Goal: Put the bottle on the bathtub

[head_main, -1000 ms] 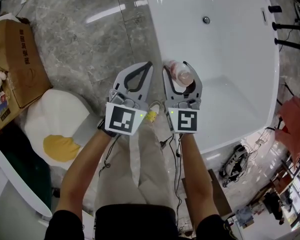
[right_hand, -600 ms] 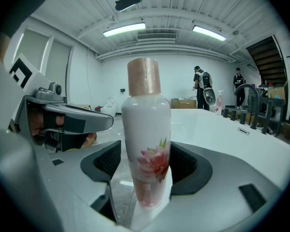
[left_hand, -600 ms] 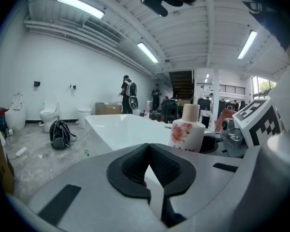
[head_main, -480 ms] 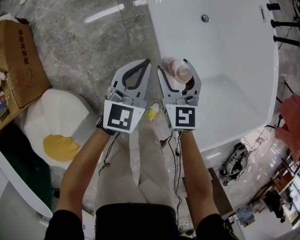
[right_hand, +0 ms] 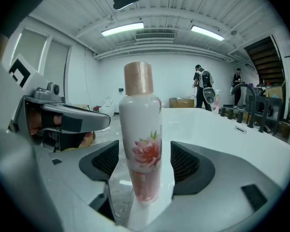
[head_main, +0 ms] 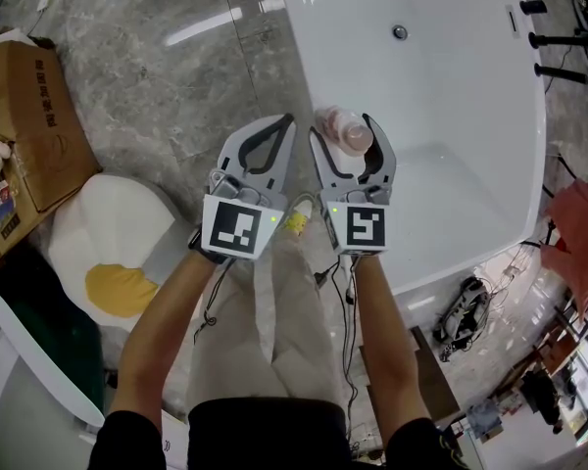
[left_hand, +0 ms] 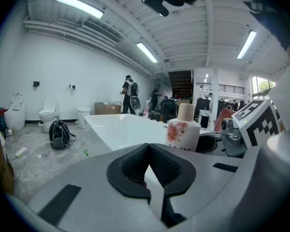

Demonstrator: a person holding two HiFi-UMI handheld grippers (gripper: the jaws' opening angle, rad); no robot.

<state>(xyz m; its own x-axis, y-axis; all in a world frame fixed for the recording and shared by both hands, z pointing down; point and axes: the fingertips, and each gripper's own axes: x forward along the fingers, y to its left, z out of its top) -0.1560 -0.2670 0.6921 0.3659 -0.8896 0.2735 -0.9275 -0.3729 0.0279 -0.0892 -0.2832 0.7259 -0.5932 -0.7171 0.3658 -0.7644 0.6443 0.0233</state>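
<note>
A white bottle with a pink flower print and a tan cap stands upright at the near left rim of the white bathtub. My right gripper is open around it. In the right gripper view the bottle has a gap to the pad on each side. My left gripper is shut and empty, just left of the right one, over the marble floor. The left gripper view shows the bottle to the right, beyond the closed fingertips.
A cardboard box and an egg-shaped cushion lie on the floor to the left. Black fixtures stand past the tub's far right, and cables lie below it. Toilets, a backpack and people stand far off.
Both grippers have shifted slightly forward along the tub's rim. The right jaws stand a little wider around the bottle. The left gripper stays shut.
</note>
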